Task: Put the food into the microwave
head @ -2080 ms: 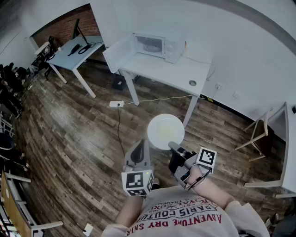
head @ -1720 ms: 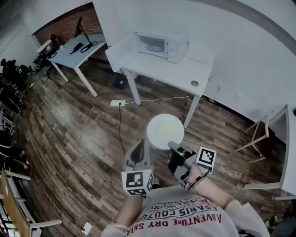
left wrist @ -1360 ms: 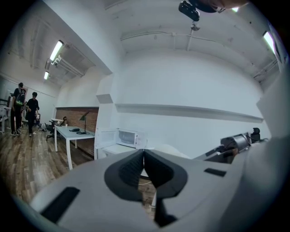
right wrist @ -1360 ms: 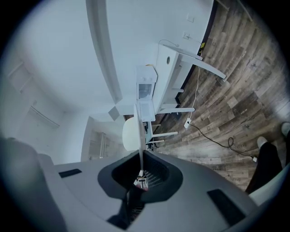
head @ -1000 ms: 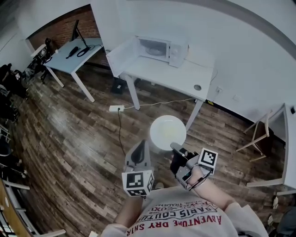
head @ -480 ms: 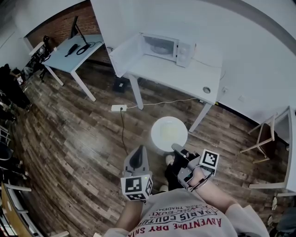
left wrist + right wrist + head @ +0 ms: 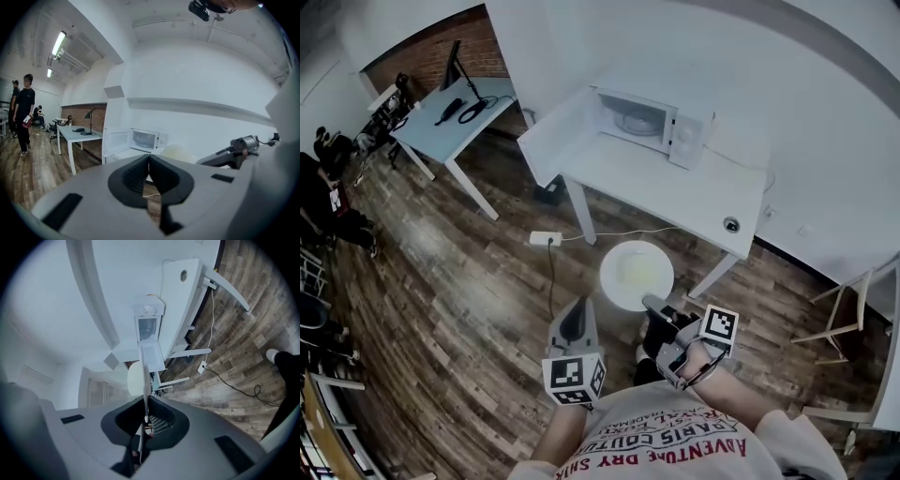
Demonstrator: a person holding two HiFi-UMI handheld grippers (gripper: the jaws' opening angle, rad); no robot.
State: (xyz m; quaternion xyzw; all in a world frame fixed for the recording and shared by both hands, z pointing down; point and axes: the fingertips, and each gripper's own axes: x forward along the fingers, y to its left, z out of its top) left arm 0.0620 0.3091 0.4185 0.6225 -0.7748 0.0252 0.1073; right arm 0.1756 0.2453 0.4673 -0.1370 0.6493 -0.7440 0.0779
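Note:
A white plate (image 7: 636, 275) with pale food on it hangs level over the wooden floor; my right gripper (image 7: 651, 303) is shut on its near rim. In the right gripper view the plate (image 7: 138, 378) shows edge-on, its rim running down between the pads of the right gripper (image 7: 146, 418). My left gripper (image 7: 575, 319) is shut and holds nothing, just left of the plate. The white microwave (image 7: 649, 118) stands on a white table (image 7: 675, 192) ahead, its door (image 7: 555, 133) swung wide open to the left. From the left gripper (image 7: 149, 157) I see the microwave (image 7: 144, 139) straight ahead.
A power strip (image 7: 546, 238) and its cable lie on the floor before the table. A small round fitting (image 7: 730, 224) sits in the tabletop's right end. A second table (image 7: 450, 111) stands back left, people (image 7: 326, 192) at far left, a chair (image 7: 839, 319) at right.
Both grippers and the plate have been carried forward across the floor. The table and open microwave now look closer and larger, and the plate's far rim is near the table's front edge.

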